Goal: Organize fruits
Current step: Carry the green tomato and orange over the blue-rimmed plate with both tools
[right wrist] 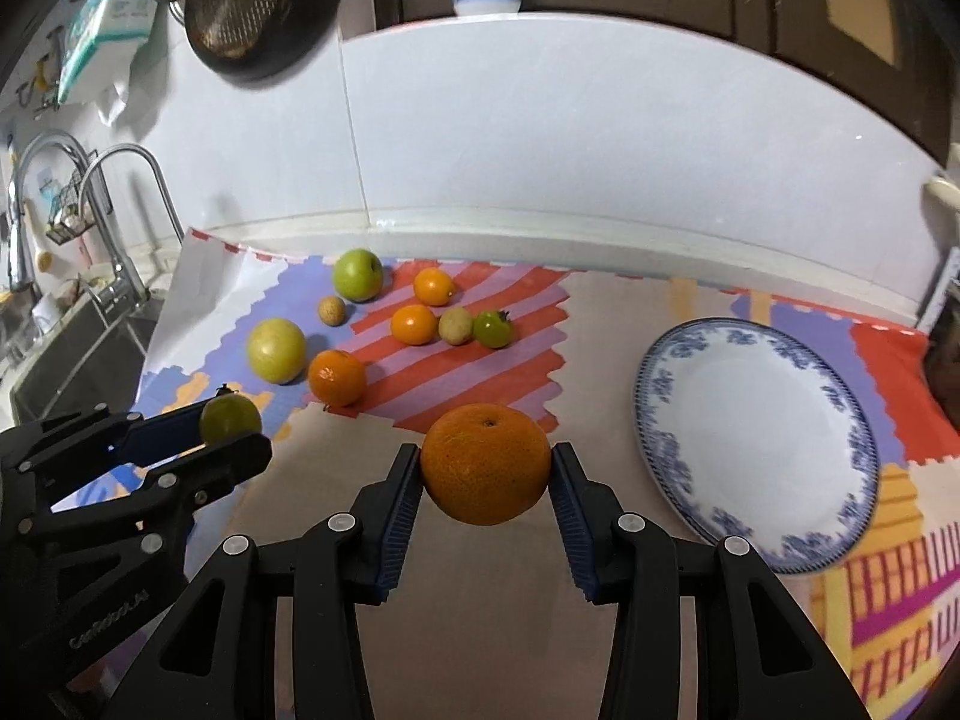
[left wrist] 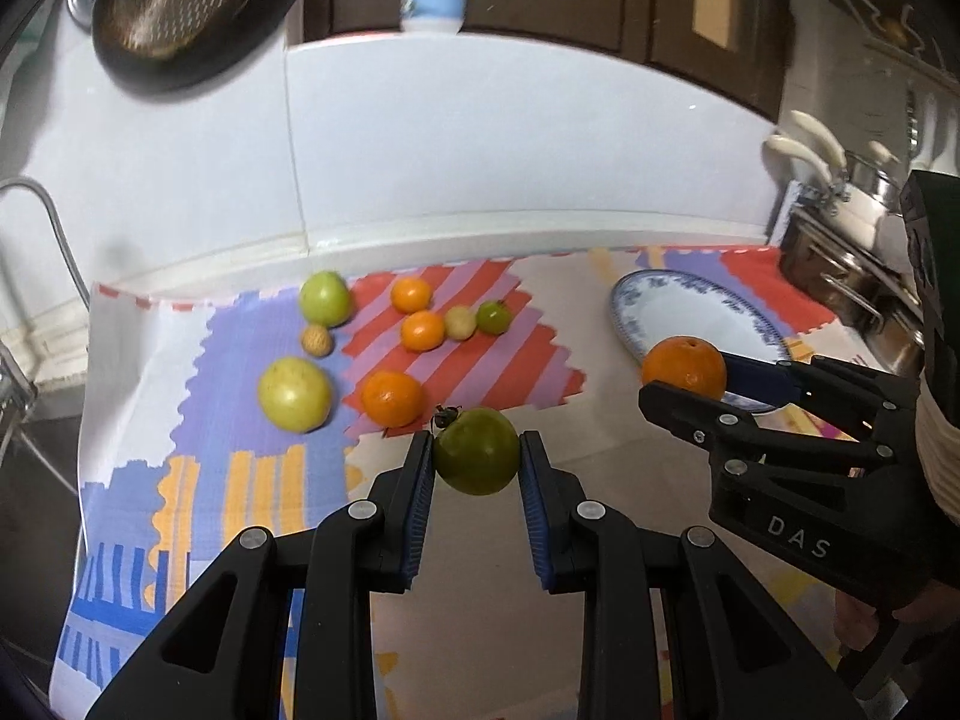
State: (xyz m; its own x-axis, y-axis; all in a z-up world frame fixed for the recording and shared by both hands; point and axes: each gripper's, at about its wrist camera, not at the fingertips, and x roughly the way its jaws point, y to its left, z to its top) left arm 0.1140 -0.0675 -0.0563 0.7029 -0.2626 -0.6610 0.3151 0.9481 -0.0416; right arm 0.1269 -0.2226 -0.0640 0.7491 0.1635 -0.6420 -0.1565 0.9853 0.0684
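Fruits (right wrist: 414,324) — beside empty-centred plate (right wrist: 840,396)

Both views are fisheye cameras, each riding on a hand-held gripper and looking forward and downward along its jaws at the surface from close above. The left wrist view faces the fruit cluster (left wrist: 384,348), with the right gripper (left wrist: 684,381) entering from its right edge. The right wrist view sits further right, nearer the plate (right wrist: 756,444), with the left gripper (right wrist: 231,426) at its left. Both views share the patterned mat (left wrist: 240,480), cluster, plate and white wall (right wrist: 540,138).
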